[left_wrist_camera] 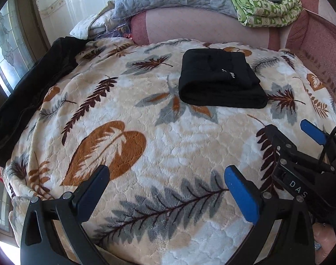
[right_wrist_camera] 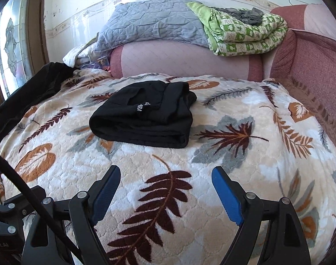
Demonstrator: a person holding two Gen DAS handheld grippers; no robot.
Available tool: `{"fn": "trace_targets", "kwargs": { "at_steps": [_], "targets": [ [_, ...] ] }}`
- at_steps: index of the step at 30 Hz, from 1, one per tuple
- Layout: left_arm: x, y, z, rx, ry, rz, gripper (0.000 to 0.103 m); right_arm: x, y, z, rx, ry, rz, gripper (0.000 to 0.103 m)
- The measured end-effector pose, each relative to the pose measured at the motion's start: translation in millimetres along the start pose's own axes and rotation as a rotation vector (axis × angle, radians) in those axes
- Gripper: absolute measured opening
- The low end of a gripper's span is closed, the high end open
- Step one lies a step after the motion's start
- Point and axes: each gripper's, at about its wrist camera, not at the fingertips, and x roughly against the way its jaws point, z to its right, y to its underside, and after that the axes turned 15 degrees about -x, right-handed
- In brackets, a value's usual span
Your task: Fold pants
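The black pants [left_wrist_camera: 218,79] lie folded into a compact rectangle on the leaf-patterned blanket [left_wrist_camera: 146,143]; they also show in the right wrist view [right_wrist_camera: 146,117], with small white lettering on top. My left gripper [left_wrist_camera: 168,176] is open and empty, low over the blanket, well short of the pants. My right gripper [right_wrist_camera: 165,176] is open and empty, a little in front of the pants. The right gripper also shows in the left wrist view [left_wrist_camera: 285,130] at the right edge.
A second black garment [left_wrist_camera: 28,88] lies along the blanket's left edge. A pink sofa back [right_wrist_camera: 190,59] carries a grey quilt [right_wrist_camera: 150,24] and a green patterned quilt [right_wrist_camera: 247,35]. A stained-glass window [right_wrist_camera: 11,44] is at the left.
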Motion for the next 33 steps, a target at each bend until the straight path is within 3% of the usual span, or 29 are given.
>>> {"fn": "trace_targets", "kwargs": {
  "at_steps": [33],
  "targets": [
    [-19, 8, -1, 0.009, 0.051, -0.083, 0.103, -3, 8, -10, 0.028, -0.003, -0.027, 0.089]
  ]
}}
